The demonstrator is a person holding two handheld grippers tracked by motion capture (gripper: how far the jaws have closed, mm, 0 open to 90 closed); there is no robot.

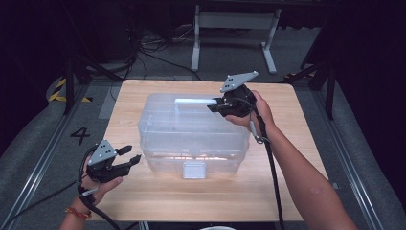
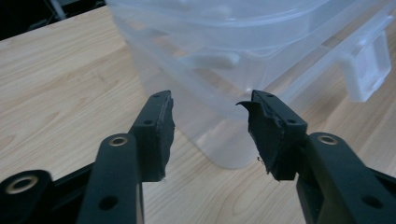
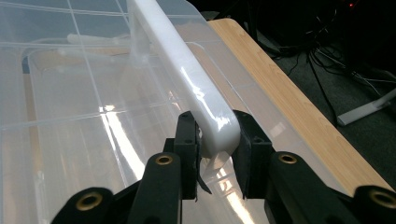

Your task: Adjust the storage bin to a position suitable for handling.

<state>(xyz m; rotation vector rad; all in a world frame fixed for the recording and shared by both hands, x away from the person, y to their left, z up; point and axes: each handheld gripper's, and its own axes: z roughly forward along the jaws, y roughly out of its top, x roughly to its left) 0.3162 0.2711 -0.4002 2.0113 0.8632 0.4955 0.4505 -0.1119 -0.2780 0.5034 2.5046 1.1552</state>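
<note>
A clear plastic storage box (image 1: pixel 191 139) with a lid sits in the middle of the wooden table (image 1: pixel 143 191). Its white handle (image 1: pixel 194 101) stands raised over the lid. My right gripper (image 1: pixel 214 106) is shut on the handle's right end; in the right gripper view the handle (image 3: pixel 187 70) runs away from the pads (image 3: pixel 191 144) that press on both its sides. My left gripper (image 1: pixel 132 155) hovers off the box's front left corner, open, with nothing between its jaws. In the left gripper view the box's corner (image 2: pixel 224 154) lies past the fingertips (image 2: pixel 161 126).
A white latch (image 1: pixel 194 169) hangs on the box's front wall, seen also as the latch (image 2: pixel 366 65) in the left gripper view. Bare table runs along the front and both sides. Beyond the far edge are a desk frame (image 1: pixel 234 33), cables and dark floor.
</note>
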